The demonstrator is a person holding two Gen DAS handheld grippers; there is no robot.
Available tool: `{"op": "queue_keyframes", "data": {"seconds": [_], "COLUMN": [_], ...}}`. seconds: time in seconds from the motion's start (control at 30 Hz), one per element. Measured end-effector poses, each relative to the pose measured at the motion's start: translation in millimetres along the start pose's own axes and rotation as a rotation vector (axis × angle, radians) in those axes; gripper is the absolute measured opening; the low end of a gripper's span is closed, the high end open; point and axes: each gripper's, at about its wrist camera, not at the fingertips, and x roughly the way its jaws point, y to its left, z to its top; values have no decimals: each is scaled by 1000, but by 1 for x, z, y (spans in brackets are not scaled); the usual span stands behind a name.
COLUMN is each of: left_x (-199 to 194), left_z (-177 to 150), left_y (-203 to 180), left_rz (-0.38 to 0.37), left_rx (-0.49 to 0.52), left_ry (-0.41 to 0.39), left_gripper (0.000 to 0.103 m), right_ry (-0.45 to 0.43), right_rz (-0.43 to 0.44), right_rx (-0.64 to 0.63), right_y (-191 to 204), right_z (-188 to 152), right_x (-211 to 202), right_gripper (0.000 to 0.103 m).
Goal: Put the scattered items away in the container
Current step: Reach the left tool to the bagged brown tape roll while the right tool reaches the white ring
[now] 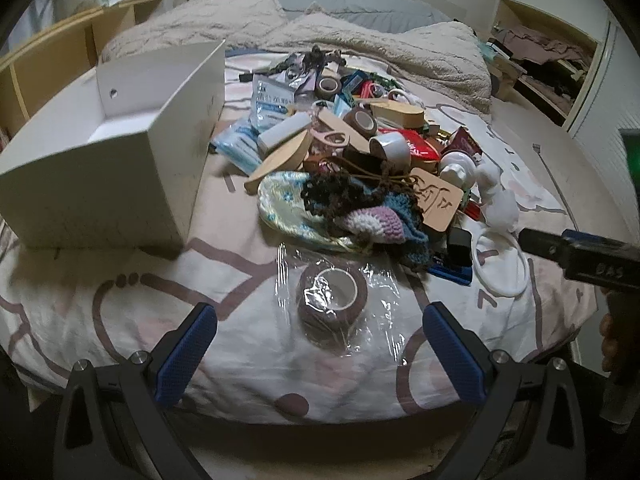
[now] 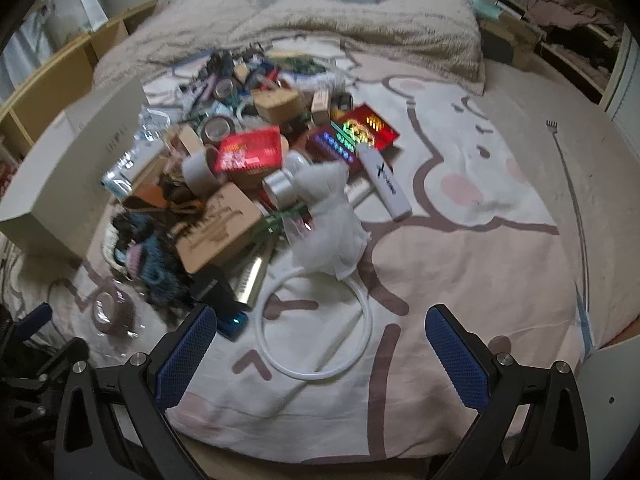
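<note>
Low in the left wrist view, the left gripper (image 1: pixel 320 344) hovers with its 2 blue-padded fingers (image 1: pixel 186 354) spread wide, holding nothing. Between and just above them lies a brown roll of tape sealed in clear plastic wrap (image 1: pixel 332 300), resting on the pink and white cartoon-print bedspread (image 1: pixel 120 312). At the upper left of that frame stands the open white cardboard box (image 1: pixel 120 140), its inside bare where it shows. A heap of scattered items fills the centre: a crocheted piece in blue, pink and white yarn (image 1: pixel 372 220), a tan wooden tag with cut-out lettering (image 1: pixel 436 200) and a white plastic ring (image 1: pixel 500 264) at the right. In the right wrist view, the right gripper (image 2: pixel 320 348) is likewise spread and empty, above the same white plastic ring (image 2: pixel 316 328), with a white mesh pouf (image 2: pixel 332 216) touching the ring's far side.
</note>
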Motion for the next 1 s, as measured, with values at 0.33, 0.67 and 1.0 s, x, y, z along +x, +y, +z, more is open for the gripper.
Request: {"op": "queue_keyframes", "data": {"seconds": [0.33, 0.67, 1.0], "left_x": [14, 31, 53], "left_z": [-3, -5, -1], "left_y": [8, -4, -14], "left_rz": [-40, -38, 4], "left_rx": [-40, 54, 105], "left_ry": [31, 59, 73], "left_gripper": [103, 103, 103], "right_ry": [94, 150, 176], "right_rz": [-90, -48, -41], "right_rx": [-26, -108, -149], "right_y": [3, 13, 14], "right_z": [3, 3, 2], "right_x": [36, 50, 65], "right_gripper": [103, 103, 103]}}
